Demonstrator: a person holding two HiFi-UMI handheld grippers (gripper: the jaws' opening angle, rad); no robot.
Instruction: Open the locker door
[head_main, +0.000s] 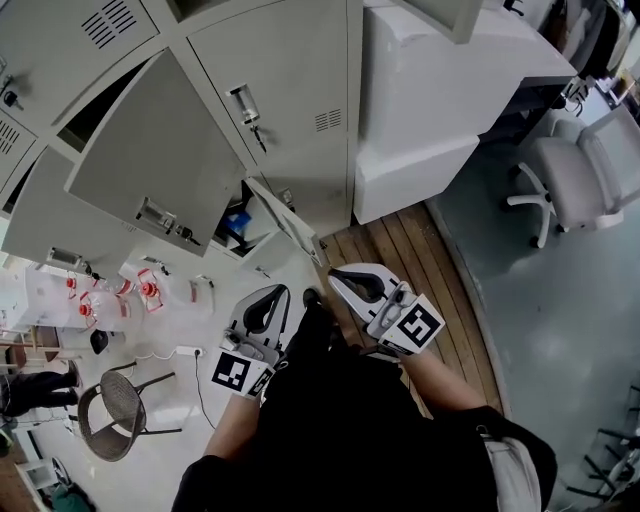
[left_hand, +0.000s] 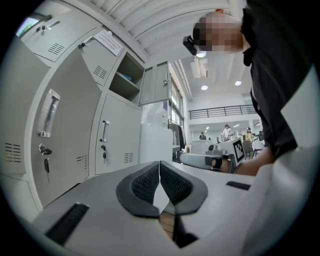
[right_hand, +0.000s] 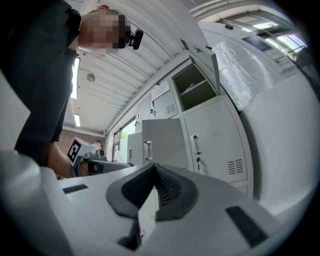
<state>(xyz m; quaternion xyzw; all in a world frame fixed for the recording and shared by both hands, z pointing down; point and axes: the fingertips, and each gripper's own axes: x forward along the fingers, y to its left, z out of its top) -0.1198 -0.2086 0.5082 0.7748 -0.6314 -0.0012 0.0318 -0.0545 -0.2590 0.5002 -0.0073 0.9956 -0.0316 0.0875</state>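
Left hand-held gripper (left_hand: 159, 167): jaws fully together, nothing between them. Right hand-held gripper (right_hand: 153, 169): jaws likewise together, empty. In the head view both are held low in front of the person, side by side, tips toward the lockers (head_main: 60, 40) and well apart from them. One locker door (head_main: 150, 165) stands swung wide open, and a lower door (head_main: 285, 220) beside it is also ajar. The closed door (head_main: 285, 85) to their right shows its handle and lock. A chair (head_main: 585, 175) stands on the floor at far right.
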